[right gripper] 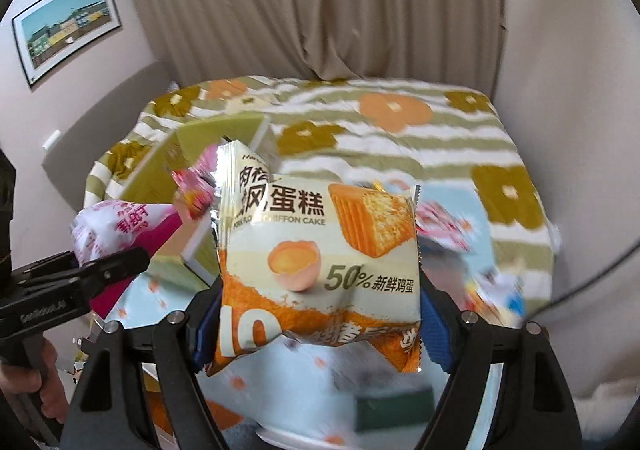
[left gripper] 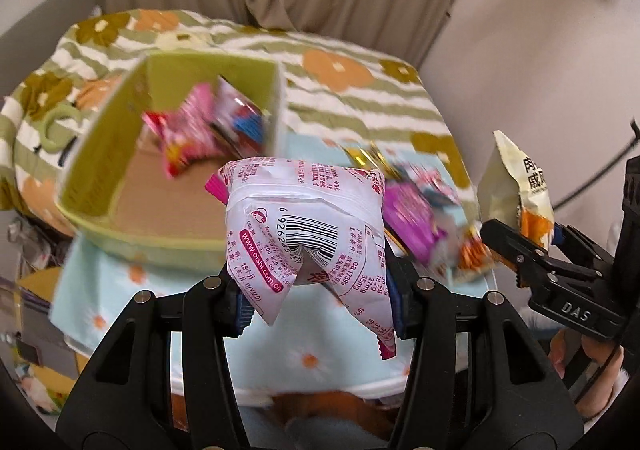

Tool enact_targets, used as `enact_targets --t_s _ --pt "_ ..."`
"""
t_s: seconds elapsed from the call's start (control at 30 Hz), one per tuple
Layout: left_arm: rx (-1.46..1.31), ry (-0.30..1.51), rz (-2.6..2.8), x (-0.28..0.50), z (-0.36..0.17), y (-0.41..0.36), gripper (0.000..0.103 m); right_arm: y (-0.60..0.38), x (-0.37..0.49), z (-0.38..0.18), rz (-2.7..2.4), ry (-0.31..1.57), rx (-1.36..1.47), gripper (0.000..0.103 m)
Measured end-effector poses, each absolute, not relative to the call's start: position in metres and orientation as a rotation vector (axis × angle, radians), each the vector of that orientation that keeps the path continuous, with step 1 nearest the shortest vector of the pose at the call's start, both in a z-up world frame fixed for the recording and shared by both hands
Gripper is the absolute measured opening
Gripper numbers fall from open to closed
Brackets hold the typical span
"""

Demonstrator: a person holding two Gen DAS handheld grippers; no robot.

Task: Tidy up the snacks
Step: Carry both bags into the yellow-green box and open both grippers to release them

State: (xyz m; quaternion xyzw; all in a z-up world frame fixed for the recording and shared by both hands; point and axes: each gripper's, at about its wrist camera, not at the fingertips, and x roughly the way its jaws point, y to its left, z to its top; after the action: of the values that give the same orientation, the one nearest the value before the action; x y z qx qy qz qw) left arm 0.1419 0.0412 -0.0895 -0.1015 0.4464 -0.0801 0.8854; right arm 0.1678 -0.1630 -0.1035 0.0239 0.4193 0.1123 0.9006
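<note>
Beige curtains hung behind a bed with a striped floral quilt, and a pale blue flowered cloth covered the near table. On the far left of this cloth stood the green cardboard box, open at the top, with a pink snack packet already leaning inside.

The left gripper was closed on a white and pink snack packet — its back faced the camera, with a barcode and "www.oishi.com.cn" readable. The right gripper pinched a chiffon cake packet at its lower edge; the front read "CHIFFON CAKE" and "50%". Both packets were held in the air above the cloth.

The box lay forward and to the left of both grippers, and the left one seemed nearer to it, so I judged it should drop first. Loose purple and orange packets remained on the cloth at the right.
</note>
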Motion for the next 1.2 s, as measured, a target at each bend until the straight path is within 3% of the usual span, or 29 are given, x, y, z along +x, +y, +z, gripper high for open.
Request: enact_targets --t_s 0.37,0.87,0.93,1.0,1.03,1.07,1.2 --pt "-0.181 0.955 -0.084 0.227 -0.088 0.156 0.047 -0.037 0.259 -0.097 0.342 0.875 0.048 0.077" --pt "-0.086 1.159 -0.163 0.308 -0.182 0.197 0.048 0.034 0.325 -0.148 0.303 1.034 0.086 0.077" --pt "-0.07 1.179 -0.154 0.312 -0.188 0.196 0.058 0.034 0.328 -0.153 0.293 1.046 0.092 0.077" --pt "-0.067 1.176 -0.145 0.312 -0.19 0.198 0.091 0.035 0.328 -0.155 0.292 1.055 0.096 0.077" --pt "-0.073 1.16 -0.143 0.31 -0.187 0.2 0.098 0.035 0.329 -0.156 0.293 1.058 0.095 0.077" --pt "-0.079 1.145 -0.141 0.308 -0.184 0.201 0.102 0.035 0.329 -0.157 0.295 1.061 0.094 0.077" --pt "-0.091 1.13 -0.129 0.299 -0.176 0.206 0.102 0.034 0.33 -0.156 0.317 1.06 0.083 0.077"
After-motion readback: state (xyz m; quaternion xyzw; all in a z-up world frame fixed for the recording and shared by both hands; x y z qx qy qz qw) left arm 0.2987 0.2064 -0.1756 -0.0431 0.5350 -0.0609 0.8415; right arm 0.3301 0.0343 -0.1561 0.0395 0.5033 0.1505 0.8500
